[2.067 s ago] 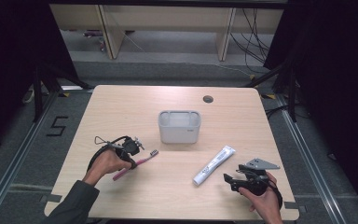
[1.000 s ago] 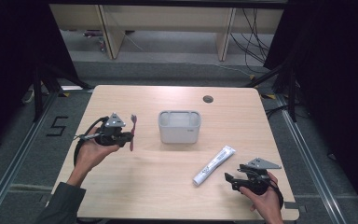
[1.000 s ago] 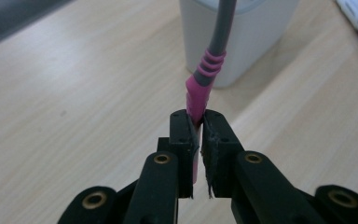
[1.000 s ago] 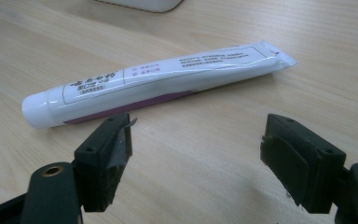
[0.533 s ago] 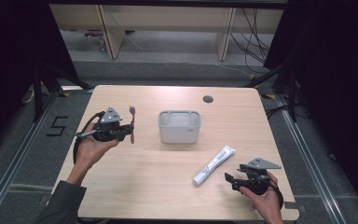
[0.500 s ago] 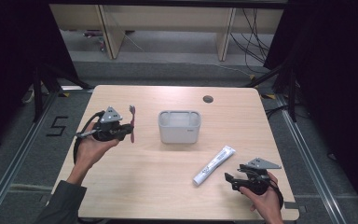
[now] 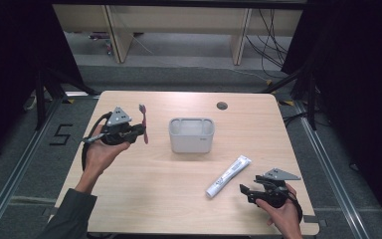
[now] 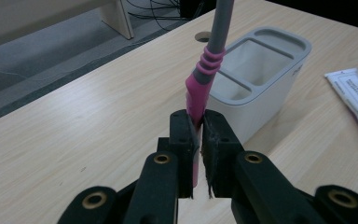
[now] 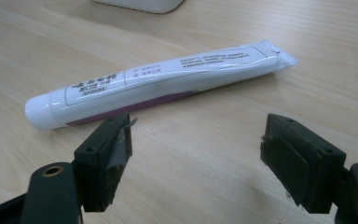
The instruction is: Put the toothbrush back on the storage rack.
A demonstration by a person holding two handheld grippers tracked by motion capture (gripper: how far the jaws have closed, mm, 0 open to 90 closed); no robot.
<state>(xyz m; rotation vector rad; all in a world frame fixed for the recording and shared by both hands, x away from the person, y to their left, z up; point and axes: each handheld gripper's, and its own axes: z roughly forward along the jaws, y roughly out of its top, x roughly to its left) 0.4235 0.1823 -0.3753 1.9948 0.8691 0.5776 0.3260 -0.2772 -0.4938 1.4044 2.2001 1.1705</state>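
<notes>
The left hand-held gripper is raised above the left part of the pale wood-grain desk, its black jaws clenched on the glossy pink handle of a pink-and-grey plastic toothbrush. In the high view the toothbrush stands roughly upright, bristle end up, beside the grey three-cornered plate on the gripper. In the left gripper view its pink grip carries a few raised ribs where it meets the smooth grey neck, and the top of the brush runs out of frame.

Just to the right of it, mid-desk, stands a matte white rectangular plastic holder with rounded corners; its grey-rimmed top is split by dividers into open compartments.

The right hand-held gripper sits low near the front right corner of the desk, jaws spread wide and grasping nothing. Just ahead of its jaws, apart from them, a smooth white squeeze tube of toothpaste with a purple stripe and printed label lies flat on the wood, round cap toward one jaw, flat crimped end away.

A small dark round grommet hole marks the desk's far edge.
</notes>
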